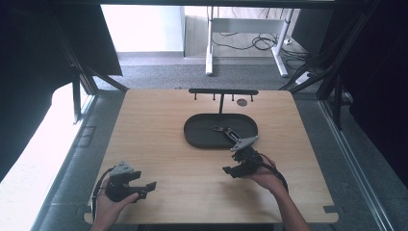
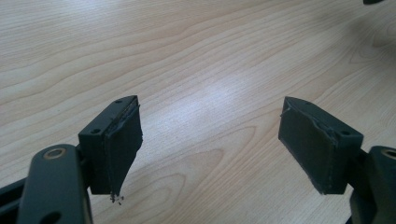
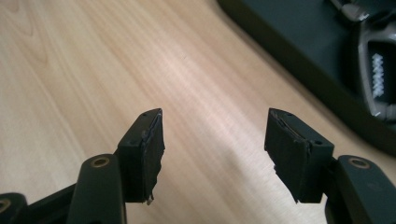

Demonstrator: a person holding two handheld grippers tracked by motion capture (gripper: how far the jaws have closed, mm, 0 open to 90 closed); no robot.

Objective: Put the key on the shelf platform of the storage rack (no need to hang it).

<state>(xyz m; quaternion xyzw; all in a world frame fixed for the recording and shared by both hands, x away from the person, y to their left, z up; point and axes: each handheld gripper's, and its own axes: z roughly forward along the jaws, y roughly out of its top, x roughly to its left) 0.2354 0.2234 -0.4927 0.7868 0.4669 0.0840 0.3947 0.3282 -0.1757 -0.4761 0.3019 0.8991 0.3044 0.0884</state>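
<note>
A black oval tray (image 1: 197,132) lies at the middle of the wooden table (image 1: 159,120), and a dark, partly metal tool (image 1: 226,132) rests inside it. In the right gripper view the tray wall (image 3: 289,46) runs across the upper right, with a grey ring-shaped part of the tool (image 3: 373,79) showing small teeth. My right gripper (image 1: 232,163) (image 3: 215,144) stands open just in front of the tray, over bare wood, holding nothing. My left gripper (image 1: 148,189) (image 2: 210,135) is open and empty near the table's front left corner, low over the wood.
Behind the tray stands a black rack (image 1: 223,91) with several small hooks on a thin post. A small dark disc (image 1: 242,102) lies beside it. Dark frame posts flank the table, and a white desk frame (image 1: 210,43) stands on the floor beyond.
</note>
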